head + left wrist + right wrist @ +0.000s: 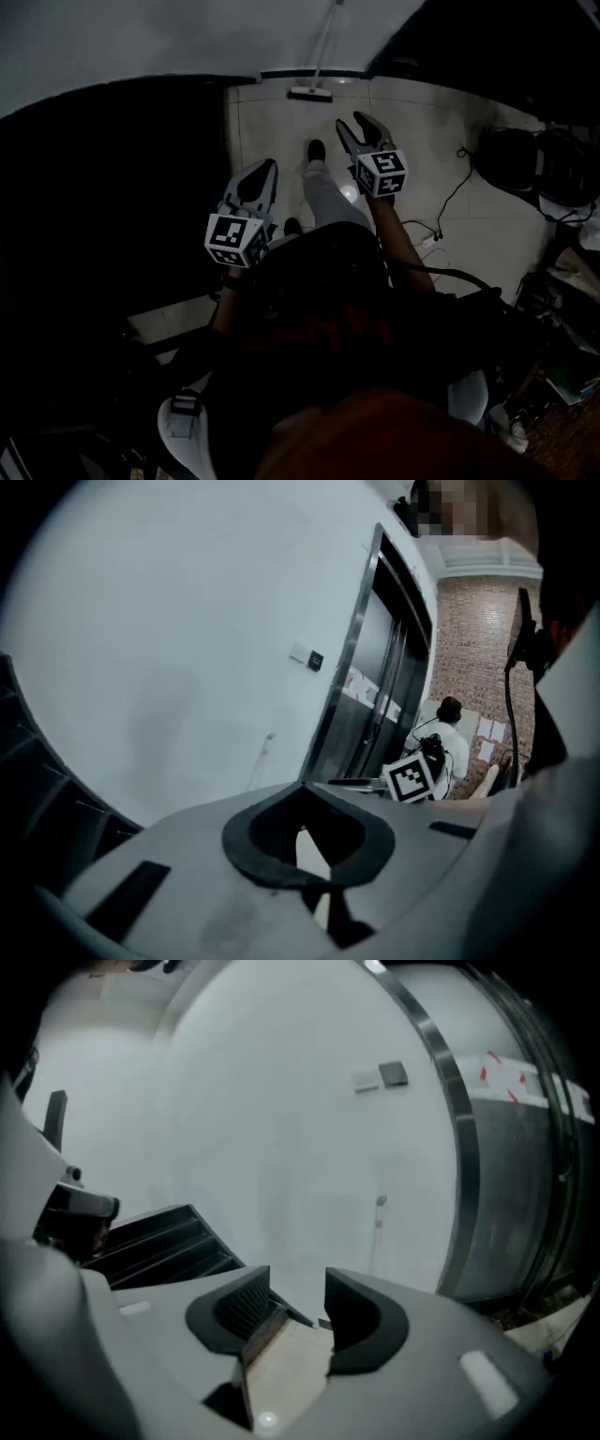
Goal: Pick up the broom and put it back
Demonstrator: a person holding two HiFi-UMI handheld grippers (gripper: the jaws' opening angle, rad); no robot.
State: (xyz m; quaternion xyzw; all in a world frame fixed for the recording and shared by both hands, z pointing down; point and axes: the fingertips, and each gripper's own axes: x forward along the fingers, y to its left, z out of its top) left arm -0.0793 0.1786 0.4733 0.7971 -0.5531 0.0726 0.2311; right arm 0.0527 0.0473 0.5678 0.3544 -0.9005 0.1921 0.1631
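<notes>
The broom (310, 92) leans on the white wall at the far end of the tiled floor, its head on the tiles and its thin handle (327, 37) slanting up. The handle also shows as a pale stick in the left gripper view (262, 759) and the right gripper view (379, 1224). Both grippers are held out in front of the person, well short of the broom. My left gripper (268, 167) (302, 784) has its tips together with nothing in them. My right gripper (356, 122) (298, 1281) stands open and empty, closer to the broom.
The person's leg and shoe (316, 150) step along the pale tiles (272, 122). A cable (455, 192) and dark bags (525, 159) lie at the right. Dark steps (159, 1241) stand left of the wall. Metal lift doors (375, 677) are to the right, with a seated person (450, 735) beyond.
</notes>
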